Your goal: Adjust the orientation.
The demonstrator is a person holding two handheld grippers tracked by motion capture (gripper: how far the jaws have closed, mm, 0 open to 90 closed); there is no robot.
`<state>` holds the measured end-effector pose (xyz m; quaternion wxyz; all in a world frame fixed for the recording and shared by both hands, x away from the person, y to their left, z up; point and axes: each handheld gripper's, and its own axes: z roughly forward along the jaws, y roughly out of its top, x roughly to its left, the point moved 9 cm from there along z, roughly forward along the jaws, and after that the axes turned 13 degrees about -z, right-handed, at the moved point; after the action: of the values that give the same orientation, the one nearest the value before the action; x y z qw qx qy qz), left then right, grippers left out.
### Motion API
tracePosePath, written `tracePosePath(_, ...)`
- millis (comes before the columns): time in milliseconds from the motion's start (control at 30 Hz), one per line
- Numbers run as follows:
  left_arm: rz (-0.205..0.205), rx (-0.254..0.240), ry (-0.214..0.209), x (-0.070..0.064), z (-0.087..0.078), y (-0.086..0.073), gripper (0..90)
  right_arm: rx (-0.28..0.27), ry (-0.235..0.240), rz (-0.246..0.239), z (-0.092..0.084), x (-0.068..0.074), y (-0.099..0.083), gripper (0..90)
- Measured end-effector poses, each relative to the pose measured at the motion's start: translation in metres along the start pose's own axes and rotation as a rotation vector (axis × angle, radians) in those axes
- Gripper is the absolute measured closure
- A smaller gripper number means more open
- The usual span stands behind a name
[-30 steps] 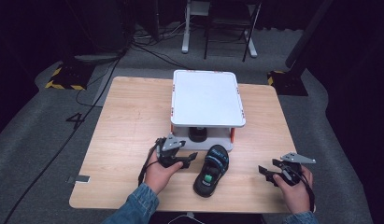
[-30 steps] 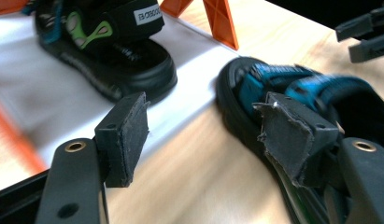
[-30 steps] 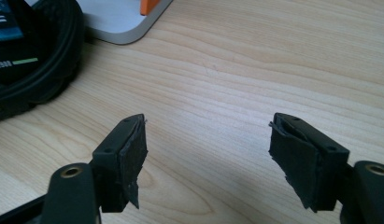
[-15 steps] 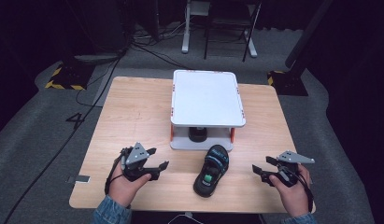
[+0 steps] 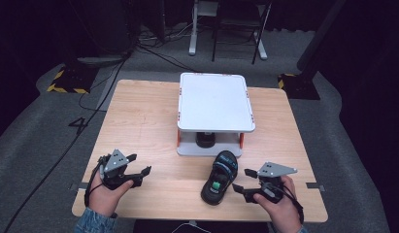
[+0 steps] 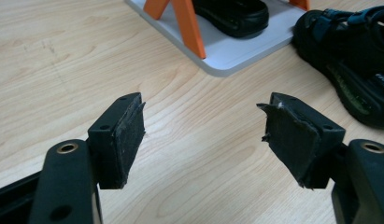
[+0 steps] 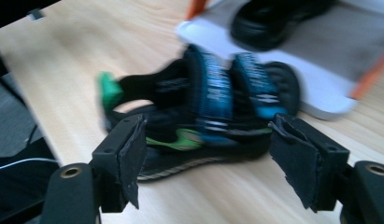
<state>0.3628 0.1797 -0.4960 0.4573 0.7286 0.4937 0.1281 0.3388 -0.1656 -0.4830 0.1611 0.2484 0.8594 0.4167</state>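
the black sandal [image 5: 219, 177] lay flat on its sole on the wooden table, near the front edge and a little right of the middle. it had blue straps across the top and a green patch toward its near end, with a green lining along the footbed. its long axis ran near to far, tilted slightly so the far end leaned right. that far end sat just beside the near edge of the white rack's lower shelf, and nothing held it.
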Motion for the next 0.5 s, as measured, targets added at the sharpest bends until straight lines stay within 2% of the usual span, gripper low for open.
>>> tracePosePath(133, -0.010, -0.001, 0.006, 0.002, 0.000, -0.002, 29.3, 0.009, 0.022, -0.013, 0.012, 0.021, 0.006, 21.8)
tracePosePath(300, -0.010, 0.000, 0.008, 0.002, 0.000, -0.003, 29.4, 0.000, 0.069, -0.042, 0.028, 0.044, 0.014, 26.4)
tracePosePath(433, -0.009, 0.003, 0.010, 0.001, 0.000, -0.004, 29.5, 0.012, 0.019, -0.044, 0.038, 0.047, 0.016, 30.7)
tracePosePath(500, -0.009, 0.006, 0.006, 0.000, 0.001, -0.004, 29.5, 0.021, -0.015, -0.074, 0.040, 0.046, 0.016, 36.9)
